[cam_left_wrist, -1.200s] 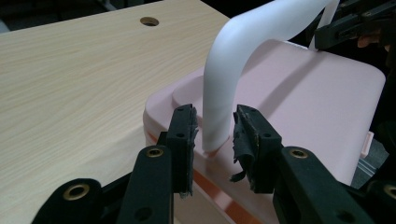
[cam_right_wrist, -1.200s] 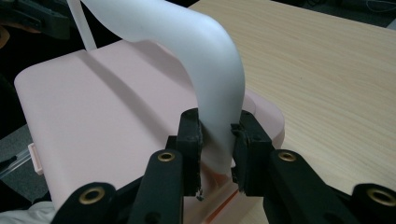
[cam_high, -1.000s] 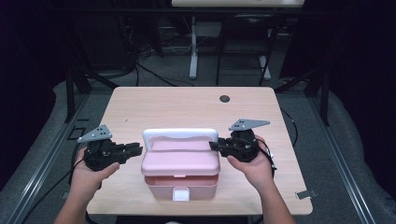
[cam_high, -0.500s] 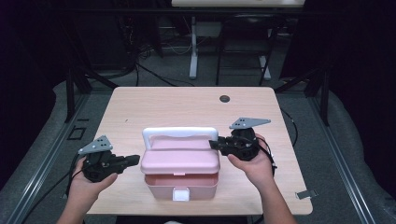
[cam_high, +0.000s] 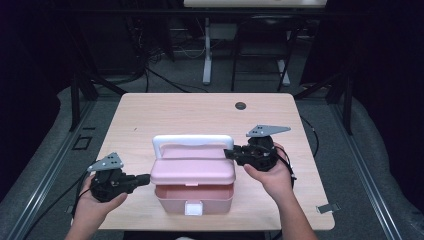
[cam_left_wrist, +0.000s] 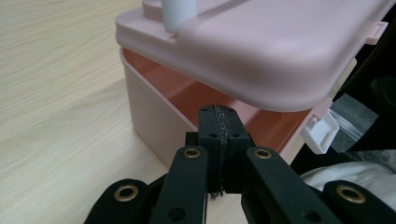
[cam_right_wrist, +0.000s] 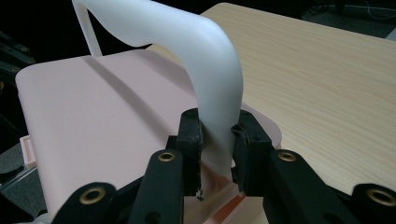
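Note:
A pink lidded box (cam_high: 167, 200) with a white handle (cam_high: 192, 140) stands near the table's front edge. Its lid (cam_high: 192, 167) is lifted ajar and the inside shows under it. My right gripper (cam_high: 229, 153) is shut on the handle's right leg (cam_right_wrist: 219, 107), just above the lid (cam_right_wrist: 102, 116). My left gripper (cam_high: 146, 178) is shut with nothing in it; its tip is beside the box's left wall. In the left gripper view the closed jaws (cam_left_wrist: 219, 116) point at the gap between lid (cam_left_wrist: 261, 46) and base (cam_left_wrist: 149, 112). The white latch (cam_left_wrist: 322, 133) hangs at the front.
The wooden table (cam_high: 165, 115) has a small dark round spot (cam_high: 241, 106) near its far edge. A metal clip (cam_high: 327, 208) sits at the near right corner. Dark floor, cables and stand legs lie beyond the far edge.
My left gripper has left the box's upper left side and drawn back towards the near edge and lower, with its jaws closed. The right gripper has kept still on the handle.

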